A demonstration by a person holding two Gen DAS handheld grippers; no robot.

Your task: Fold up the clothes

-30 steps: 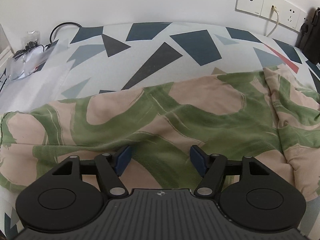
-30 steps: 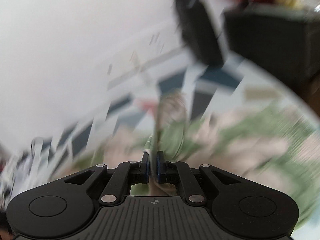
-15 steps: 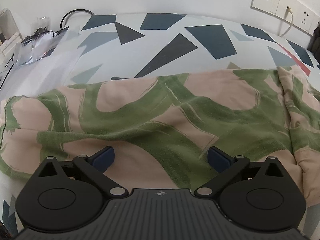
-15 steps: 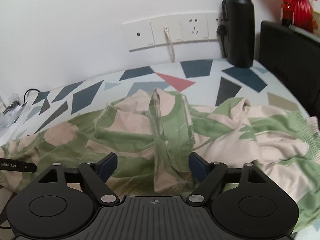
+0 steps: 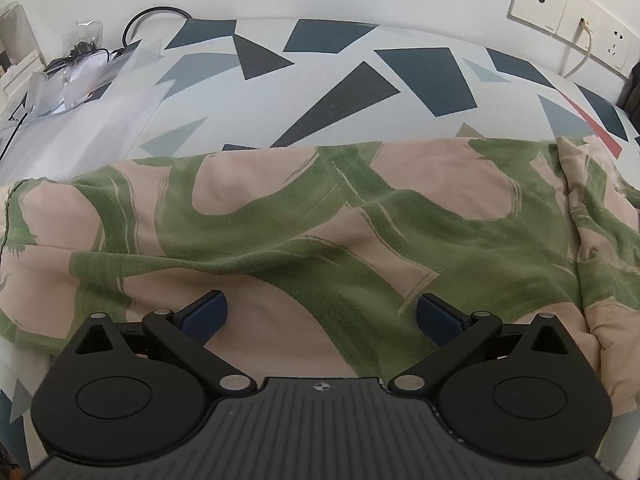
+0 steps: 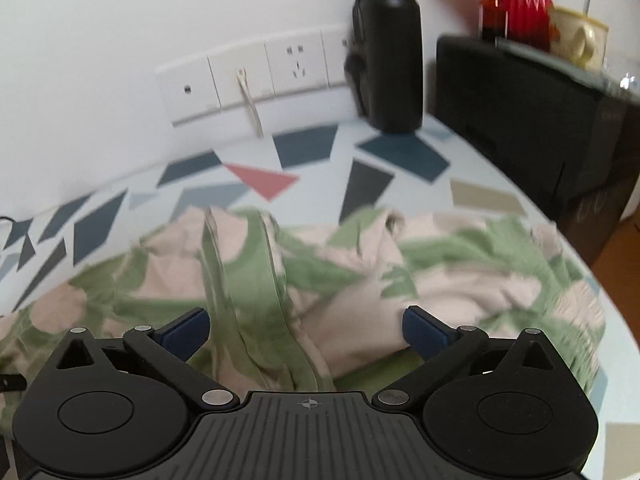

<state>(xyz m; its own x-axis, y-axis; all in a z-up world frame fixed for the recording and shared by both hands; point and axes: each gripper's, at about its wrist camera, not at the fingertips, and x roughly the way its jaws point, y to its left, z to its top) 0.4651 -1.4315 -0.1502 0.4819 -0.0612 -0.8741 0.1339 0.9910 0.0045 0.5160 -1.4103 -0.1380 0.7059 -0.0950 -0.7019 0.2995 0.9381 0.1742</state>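
A pink garment with broad green strokes [image 5: 360,216] lies spread on the table's geometric-patterned cloth [image 5: 320,92]. Its far edge is folded straight in the left wrist view. My left gripper [image 5: 322,312] hovers just over the near part, jaws wide and nothing pinched. In the right wrist view the same garment [image 6: 460,276] is bunched and wrinkled. A raised ridge of cloth [image 6: 248,280] runs toward the camera between the jaws of my right gripper [image 6: 306,326]. Those jaws are opening, and the blue pads stand clear of the fabric on both sides.
A black flask [image 6: 390,52] and a black box [image 6: 520,120] stand at the table's far right, with a red vase [image 6: 520,0] behind. Wall sockets [image 6: 256,76] carry a white cable. Clear plastic bags and a black cable [image 5: 80,72] lie at the far left.
My right gripper, earlier shut on a pinched-up fold of the garment, has let go and spread wide; the fold has slumped. The left jaws have also widened over the cloth.
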